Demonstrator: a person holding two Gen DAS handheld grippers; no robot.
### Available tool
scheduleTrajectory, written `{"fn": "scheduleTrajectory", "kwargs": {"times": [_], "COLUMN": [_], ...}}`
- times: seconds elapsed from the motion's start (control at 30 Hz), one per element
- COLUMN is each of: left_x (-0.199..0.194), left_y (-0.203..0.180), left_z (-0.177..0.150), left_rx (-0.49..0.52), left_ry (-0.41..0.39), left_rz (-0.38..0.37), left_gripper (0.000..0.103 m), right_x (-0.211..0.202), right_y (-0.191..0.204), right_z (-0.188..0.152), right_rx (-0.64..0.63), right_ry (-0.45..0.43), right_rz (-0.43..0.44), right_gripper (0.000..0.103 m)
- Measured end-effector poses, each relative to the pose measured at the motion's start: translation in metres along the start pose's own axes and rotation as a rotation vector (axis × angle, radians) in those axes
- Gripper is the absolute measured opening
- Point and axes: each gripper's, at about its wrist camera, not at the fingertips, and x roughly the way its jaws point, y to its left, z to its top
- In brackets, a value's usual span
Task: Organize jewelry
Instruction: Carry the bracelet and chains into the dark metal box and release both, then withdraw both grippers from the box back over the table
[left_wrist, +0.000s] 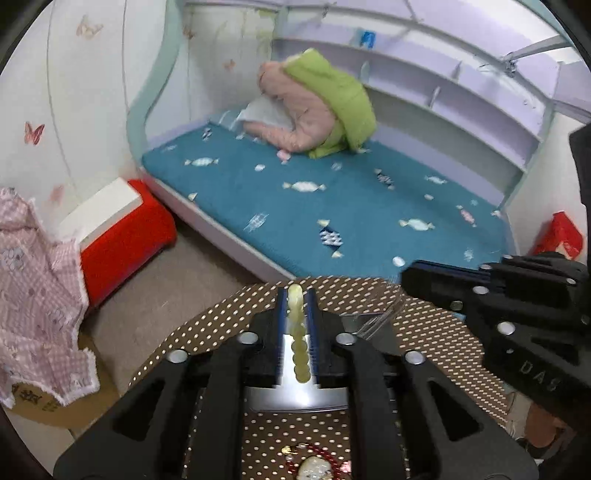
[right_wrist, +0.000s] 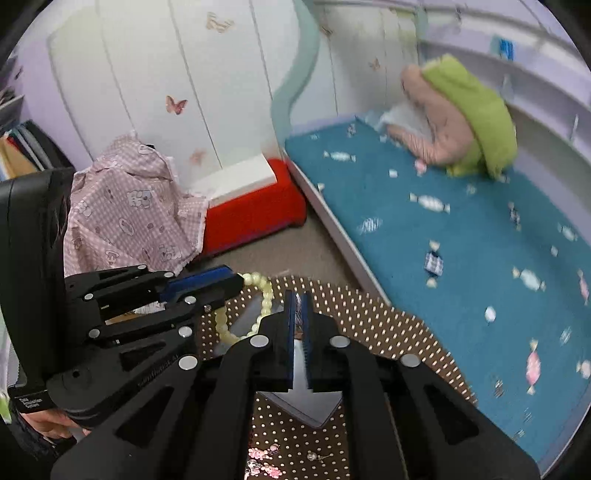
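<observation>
My left gripper (left_wrist: 296, 295) is shut on a pale green bead bracelet (left_wrist: 297, 332), held above the brown polka-dot table (left_wrist: 221, 325). In the right wrist view the bracelet (right_wrist: 258, 295) hangs as a loop from the left gripper (right_wrist: 236, 282). My right gripper (right_wrist: 299, 299) has its jaws nearly together on a clear plastic bag (right_wrist: 247, 314) beside the bracelet. The right gripper also shows at the right of the left wrist view (left_wrist: 410, 275). A red bead bracelet with a white charm (left_wrist: 314, 465) lies on the table below.
Pink flower jewelry (right_wrist: 262, 461) and a small earring (right_wrist: 314, 456) lie on the table near me. A bed with a teal sheet (left_wrist: 351, 206) stands behind, with a red box (left_wrist: 122, 229) and pink checked cloth (left_wrist: 33, 295) to the left.
</observation>
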Motion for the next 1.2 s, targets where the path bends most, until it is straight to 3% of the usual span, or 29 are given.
{"fn": "scheduleTrajectory", "kwargs": {"times": [0.03,0.07,0.13,0.17,0.2,0.27,0.57,0.9,1.2], "left_x": [0.001,0.000,-0.009,-0.012,-0.017,-0.031,-0.111,-0.179,-0.217], "left_y": [0.003,0.006,0.013,0.015,0.018,0.023,0.019,0.007,-0.001], "left_z": [-0.003,-0.006,-0.012,-0.015,-0.017,-0.025,-0.059,-0.105,-0.148], "left_rx": [-0.011,-0.024,-0.032,-0.037,-0.043,-0.045,-0.050,-0.072,-0.102], "left_ry": [-0.004,-0.019,-0.063,-0.065,-0.072,-0.105,-0.258,-0.364,-0.414], "left_rz": [0.006,0.017,0.075,0.076,0.076,0.100,0.215,0.250,0.259], "left_gripper": [0.054,0.079,0.086,0.089,0.092,0.093,0.097,0.098,0.098], "right_x": [0.003,0.003,0.000,-0.005,-0.010,-0.017,-0.065,-0.128,-0.166], "right_y": [-0.005,-0.006,-0.009,-0.011,-0.013,-0.015,-0.001,0.031,0.059], "right_z": [-0.003,-0.003,-0.005,-0.008,-0.010,-0.014,-0.040,-0.078,-0.124], "right_rx": [0.019,0.030,0.050,0.066,0.079,0.095,0.134,0.085,0.039], "right_ry": [0.006,0.004,-0.010,-0.027,-0.044,-0.073,-0.188,-0.340,-0.437], "right_rz": [0.001,0.000,-0.009,-0.008,-0.006,-0.011,-0.061,-0.127,-0.184], "right_gripper": [0.009,0.020,0.045,0.069,0.085,0.096,0.095,0.095,0.095]}}
